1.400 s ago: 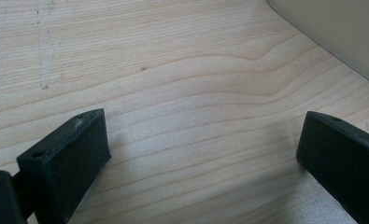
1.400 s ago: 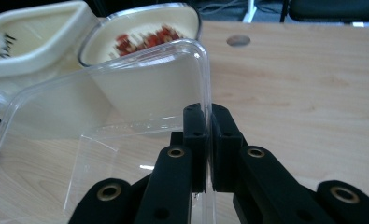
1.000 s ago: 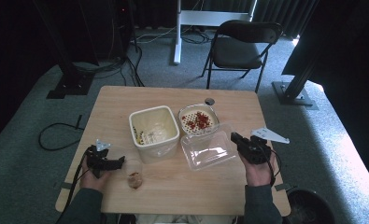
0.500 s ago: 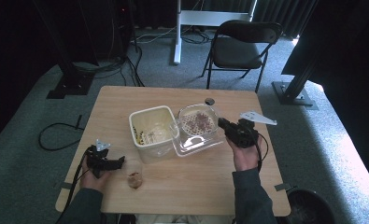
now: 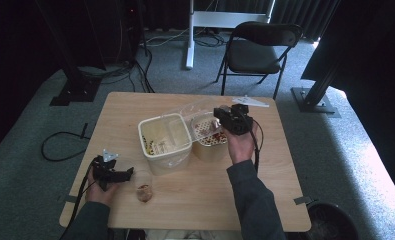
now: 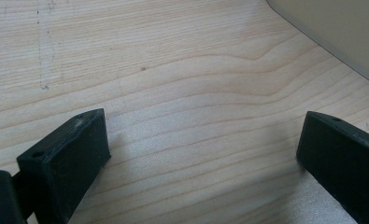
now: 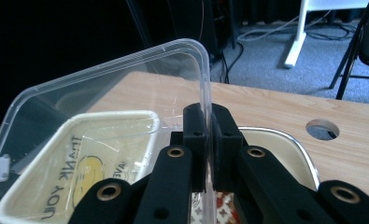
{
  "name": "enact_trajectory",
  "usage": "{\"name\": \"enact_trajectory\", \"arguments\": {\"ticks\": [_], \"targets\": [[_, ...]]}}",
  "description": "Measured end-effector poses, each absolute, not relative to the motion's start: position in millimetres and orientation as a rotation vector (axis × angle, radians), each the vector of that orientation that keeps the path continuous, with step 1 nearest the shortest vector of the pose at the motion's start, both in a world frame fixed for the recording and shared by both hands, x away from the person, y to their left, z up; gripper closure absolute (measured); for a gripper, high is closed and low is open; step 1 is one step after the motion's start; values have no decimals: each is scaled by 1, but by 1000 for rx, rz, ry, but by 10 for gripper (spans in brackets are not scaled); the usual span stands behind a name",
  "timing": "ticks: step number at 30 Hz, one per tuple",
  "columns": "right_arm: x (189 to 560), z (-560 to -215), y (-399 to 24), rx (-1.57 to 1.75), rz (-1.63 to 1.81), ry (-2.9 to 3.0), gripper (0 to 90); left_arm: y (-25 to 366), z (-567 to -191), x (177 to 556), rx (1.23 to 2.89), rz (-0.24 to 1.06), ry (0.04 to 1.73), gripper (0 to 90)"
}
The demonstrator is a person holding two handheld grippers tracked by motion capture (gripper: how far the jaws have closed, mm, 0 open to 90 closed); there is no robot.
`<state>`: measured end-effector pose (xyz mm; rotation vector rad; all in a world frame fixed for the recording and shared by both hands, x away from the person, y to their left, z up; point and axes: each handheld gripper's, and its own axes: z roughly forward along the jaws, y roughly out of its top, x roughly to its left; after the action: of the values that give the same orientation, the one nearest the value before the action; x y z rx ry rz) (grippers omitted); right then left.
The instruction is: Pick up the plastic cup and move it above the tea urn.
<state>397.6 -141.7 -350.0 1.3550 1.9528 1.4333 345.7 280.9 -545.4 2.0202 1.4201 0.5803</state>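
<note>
Our right gripper (image 7: 209,154) has its jaws pinching the clear lid (image 7: 126,84)'s edge; our left gripper (image 6: 205,154)'s jaws stand spread over bare bench (image 6: 173,70).

Tubs (image 5: 165,142) block table (image 5: 285,165) centre — R side, front free.

Clear plastic lid (image 7: 126,88) tilted above two open containers (image 5: 166,142)

- light wooden table (image 5: 285,200), landmark
- small clear glass cup (image 5: 144,187) with brown residue, on table near front-left edge
- round hole (image 7: 323,129) in tabletop, at the table's far edge
- black folding metal chair (image 5: 257,47) on grey carpet behind table's far-right side
- white desk leg (image 5: 190,35) left of chair
- black cables (image 5: 60,145) on carpet left of table
</note>
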Motion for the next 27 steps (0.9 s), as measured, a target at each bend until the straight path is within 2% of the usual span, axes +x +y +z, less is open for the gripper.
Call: {"name": "enact_trajectory", "arguments": {"ticks": [11,12,15,20,27], "targets": [[413,-349,-112,1352,1378,1994,849,281,-545,346,2022,578,1421,29],[413,-347,-111,1326,1439,2021,691,281,-545,346,2022,578,1420,29],[406,-343,-112,1279,1494,1978,620,281,-545,346,2021,580,1420,29],[401,-339,-120,1262,1531,1945,587,281,-545,346,2021,581,1420,29],[401,-354,-127,1286,1520,1978,577,281,-546,346,2019,582,1420,29]]}}
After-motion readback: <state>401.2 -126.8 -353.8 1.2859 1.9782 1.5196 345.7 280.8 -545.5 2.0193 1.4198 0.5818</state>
